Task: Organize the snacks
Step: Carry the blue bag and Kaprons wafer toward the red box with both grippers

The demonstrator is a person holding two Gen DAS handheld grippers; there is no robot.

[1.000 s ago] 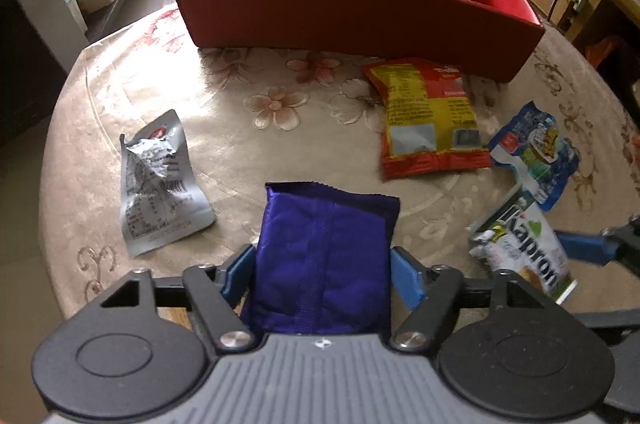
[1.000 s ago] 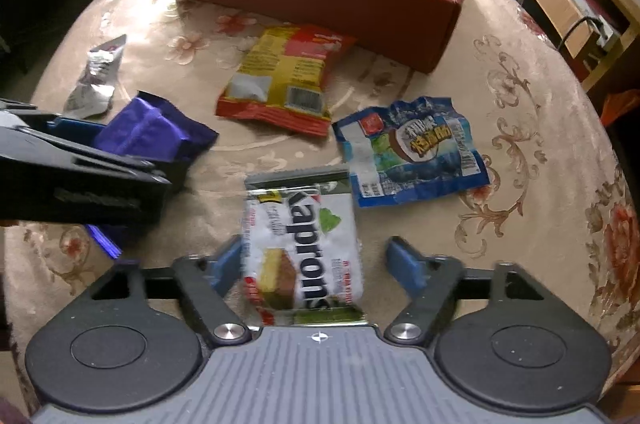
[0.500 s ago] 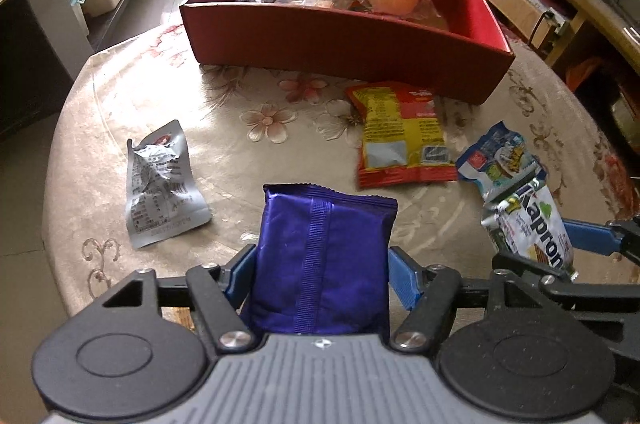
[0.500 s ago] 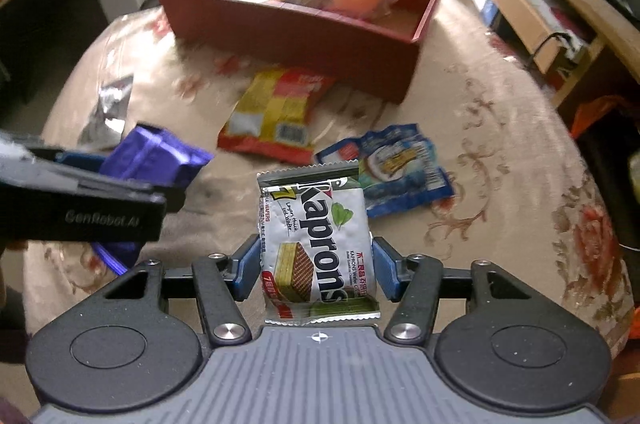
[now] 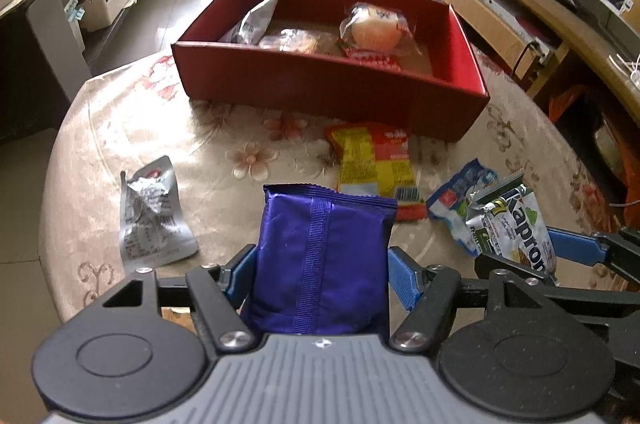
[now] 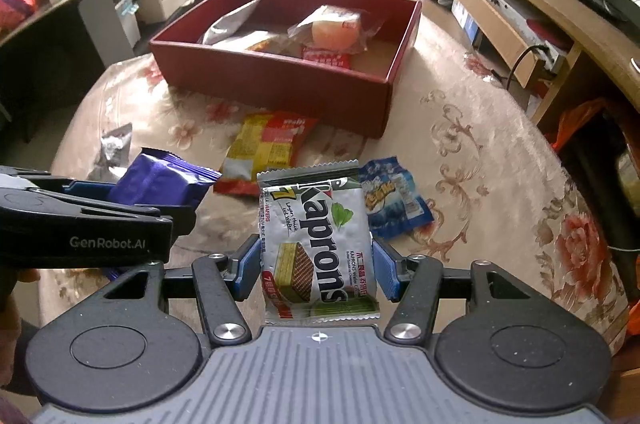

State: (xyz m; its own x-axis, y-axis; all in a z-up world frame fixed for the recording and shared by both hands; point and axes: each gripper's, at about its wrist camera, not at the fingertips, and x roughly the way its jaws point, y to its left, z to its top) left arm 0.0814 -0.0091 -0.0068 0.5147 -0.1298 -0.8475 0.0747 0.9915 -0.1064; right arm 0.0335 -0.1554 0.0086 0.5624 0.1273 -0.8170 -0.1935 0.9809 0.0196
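Two packets are being carried at once: the left gripper (image 5: 322,264) is clamping its blue pads on a purple packet (image 5: 320,248), and the right gripper (image 6: 316,264) is pinching a Kaprons wafer packet (image 6: 318,244) at its sides, both held clear of the table (image 6: 480,152). Doing this step well is, in my judgement, a matter of keeping each grip steady, since the foil looks slippery, and of bringing each packet over the near wall before letting go, into the bare right part of the floor. Keeping the two tools apart is also mattering, as they are travelling side by side. Lying on the cloth just beyond are a silver packet (image 5: 154,212) at the left, a yellow and red packet (image 6: 266,148) in the middle and a blue packet (image 6: 390,202) at the right, all waiting outside. Farther on, the red box (image 6: 280,84) is holding a silver pouch and clear-wrapped buns. As for writing, "Kaprons" and "Wafers" are reading plainly on the wafer packet, and "GenRobot.AI" on the left tool's side; the other labels are too blurred to read.
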